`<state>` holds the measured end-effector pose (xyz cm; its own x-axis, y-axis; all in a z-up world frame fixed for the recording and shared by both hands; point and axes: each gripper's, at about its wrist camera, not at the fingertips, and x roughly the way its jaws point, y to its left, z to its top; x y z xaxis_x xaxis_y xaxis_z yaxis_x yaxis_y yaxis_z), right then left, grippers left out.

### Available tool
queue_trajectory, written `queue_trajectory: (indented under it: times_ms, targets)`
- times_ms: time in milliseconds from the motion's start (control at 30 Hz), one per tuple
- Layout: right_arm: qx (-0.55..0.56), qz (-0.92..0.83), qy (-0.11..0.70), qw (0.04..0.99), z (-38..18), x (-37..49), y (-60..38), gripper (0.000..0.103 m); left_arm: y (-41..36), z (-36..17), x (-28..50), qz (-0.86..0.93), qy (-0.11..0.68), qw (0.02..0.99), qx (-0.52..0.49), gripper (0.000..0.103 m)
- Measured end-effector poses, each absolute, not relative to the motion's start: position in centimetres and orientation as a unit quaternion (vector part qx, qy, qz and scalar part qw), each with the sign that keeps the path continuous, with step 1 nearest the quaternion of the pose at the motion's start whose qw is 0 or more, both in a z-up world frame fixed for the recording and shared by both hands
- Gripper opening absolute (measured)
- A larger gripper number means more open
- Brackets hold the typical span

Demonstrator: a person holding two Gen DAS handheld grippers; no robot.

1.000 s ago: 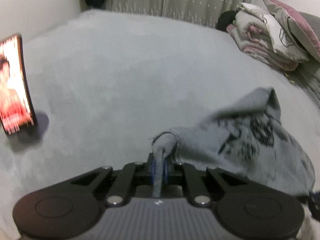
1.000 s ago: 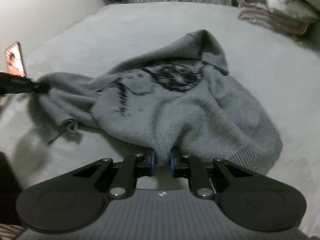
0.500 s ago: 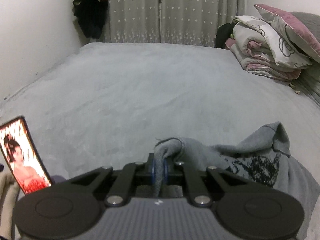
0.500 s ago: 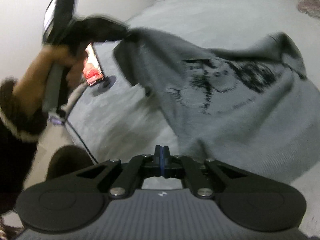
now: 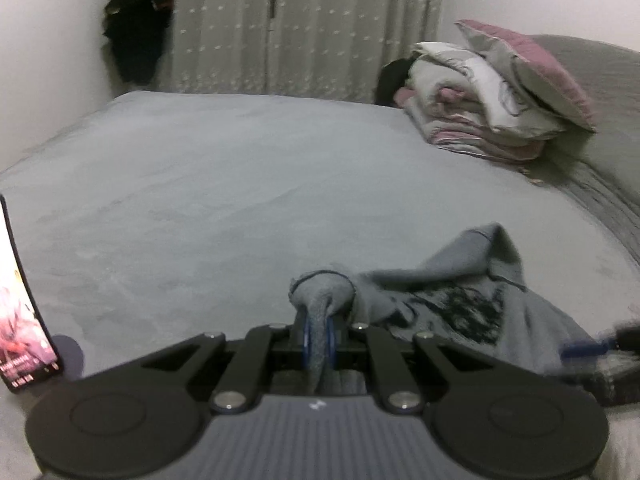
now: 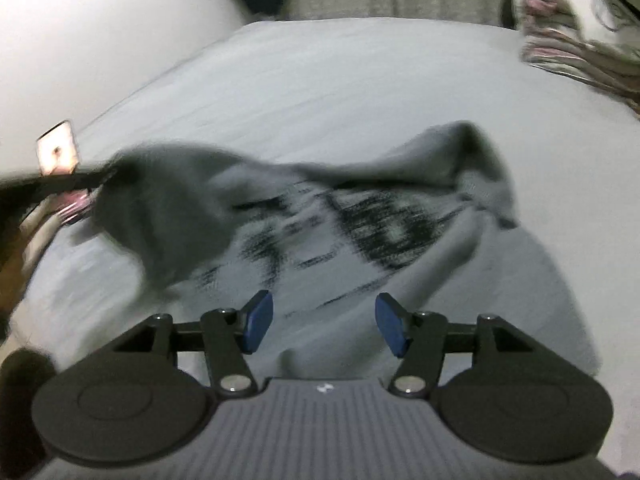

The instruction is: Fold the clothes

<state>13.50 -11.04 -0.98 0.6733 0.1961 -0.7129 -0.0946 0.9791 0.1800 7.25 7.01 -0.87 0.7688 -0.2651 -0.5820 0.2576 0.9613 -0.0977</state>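
The grey sweater lies rumpled low-centre on the bed, its cuff pinched in the left tongs, likely to draw the sleeve out for folding. Right tongs are spreading apart over the fabric, pads clear. No containers visible.

The sweater lies on the bed; a phone stands to its left, folded bedding behind right.

Bed lies bare ahead; phone left, bedding pile far right.
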Motion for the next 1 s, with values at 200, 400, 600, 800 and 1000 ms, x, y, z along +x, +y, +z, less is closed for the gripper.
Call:
queue_trajectory:
  times_ms: [200,400,600,800,1000]
  targets:
    - [0.075,0.034,0.383,0.92,-1.3,17.6,-15.4,0.061,7.0,-2.7,4.3,-0.191,0.302,0.934,-0.004,0.008]
    - [0.067,0.015,0.365,0.928,-1.2,21.8,-17.7,0.061,6.6,-5.1,1.4,-0.223,0.328,0.918,0.01,0.008]
    - [0.087,0.012,0.361,0.929,-1.2,25.7,-19.1,0.064,6.7,-8.1,-0.2,-0.225,0.373,0.9,0.017,0.009]
    - [0.119,-0.005,0.368,0.922,-2.3,28.5,-19.4,0.064,6.7,-8.9,-0.8,-0.226,0.379,0.897,0.036,0.009]
    - [0.127,-0.027,0.384,0.914,-4.2,29.8,-19.5,0.013,6.7,-8.5,-0.8,-0.216,0.379,0.899,0.038,0.009]
